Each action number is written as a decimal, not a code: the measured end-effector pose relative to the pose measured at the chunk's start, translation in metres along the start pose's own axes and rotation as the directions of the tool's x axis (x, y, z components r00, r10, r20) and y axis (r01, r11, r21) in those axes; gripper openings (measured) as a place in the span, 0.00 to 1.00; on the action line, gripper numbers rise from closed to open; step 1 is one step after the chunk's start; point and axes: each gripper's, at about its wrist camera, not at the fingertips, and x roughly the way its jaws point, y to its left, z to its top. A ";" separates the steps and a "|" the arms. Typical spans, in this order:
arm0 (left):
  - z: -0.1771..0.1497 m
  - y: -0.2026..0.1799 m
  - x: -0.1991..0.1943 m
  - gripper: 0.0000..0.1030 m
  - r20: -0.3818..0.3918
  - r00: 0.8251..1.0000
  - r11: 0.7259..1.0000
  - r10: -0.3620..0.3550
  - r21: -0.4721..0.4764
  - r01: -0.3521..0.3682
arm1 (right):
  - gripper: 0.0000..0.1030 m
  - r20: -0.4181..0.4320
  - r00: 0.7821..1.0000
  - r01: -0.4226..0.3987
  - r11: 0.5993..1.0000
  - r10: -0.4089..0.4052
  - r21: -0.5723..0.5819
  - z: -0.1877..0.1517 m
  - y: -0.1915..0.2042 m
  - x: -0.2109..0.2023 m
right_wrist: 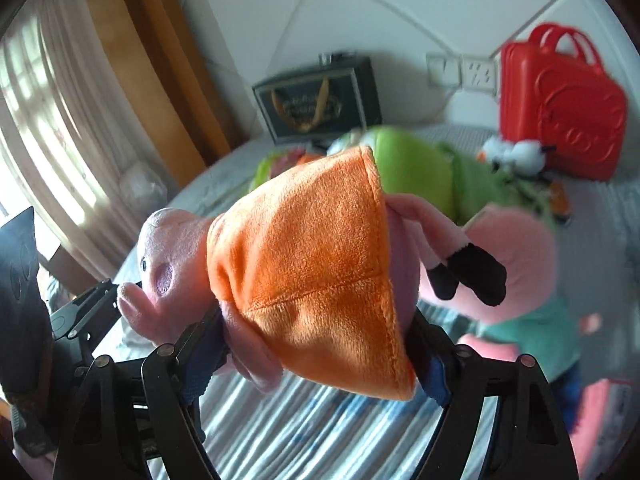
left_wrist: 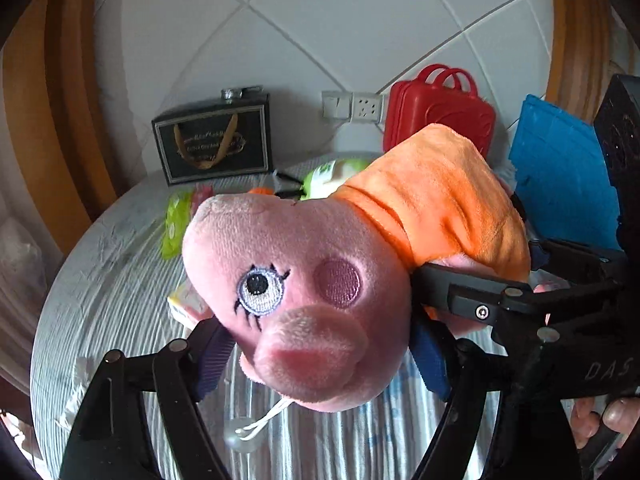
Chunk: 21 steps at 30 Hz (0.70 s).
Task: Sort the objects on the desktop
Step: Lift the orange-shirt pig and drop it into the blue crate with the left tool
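A pink pig plush in an orange dress (left_wrist: 312, 280) hangs in the air above the striped table (left_wrist: 100, 288). My left gripper (left_wrist: 320, 356) is shut on its head. My right gripper (right_wrist: 316, 344) is shut on its orange body (right_wrist: 304, 264). In the left wrist view the right gripper's black finger (left_wrist: 472, 296) reaches in from the right under the dress. In the right wrist view the left gripper's body (right_wrist: 76, 316) shows at the left, by the pig's snout. The plush's black-tipped legs (right_wrist: 472, 272) stick out to the right.
A red plastic case (right_wrist: 560, 108) and a dark gift bag (left_wrist: 212, 140) stand against the tiled wall. A green plush (right_wrist: 416, 172), a second pink pig in teal (right_wrist: 520, 280), a small white plush (right_wrist: 516, 156) and a blue board (left_wrist: 560, 176) are on the table.
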 end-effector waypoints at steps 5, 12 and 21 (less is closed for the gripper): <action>0.035 -0.040 -0.043 0.76 0.111 0.990 0.993 -0.085 0.092 0.075 | 0.79 0.122 0.989 0.076 0.997 -0.080 0.034 0.024 0.002 -0.077; 0.065 -0.131 -0.082 0.76 0.203 0.950 0.961 -0.235 0.195 0.196 | 0.79 0.257 0.939 0.215 0.973 -0.230 0.086 0.018 -0.024 -0.185; 0.090 -0.323 -0.110 0.76 0.233 0.879 0.887 -0.416 0.314 0.337 | 0.79 0.346 0.839 0.376 0.907 -0.421 0.191 -0.020 -0.124 -0.331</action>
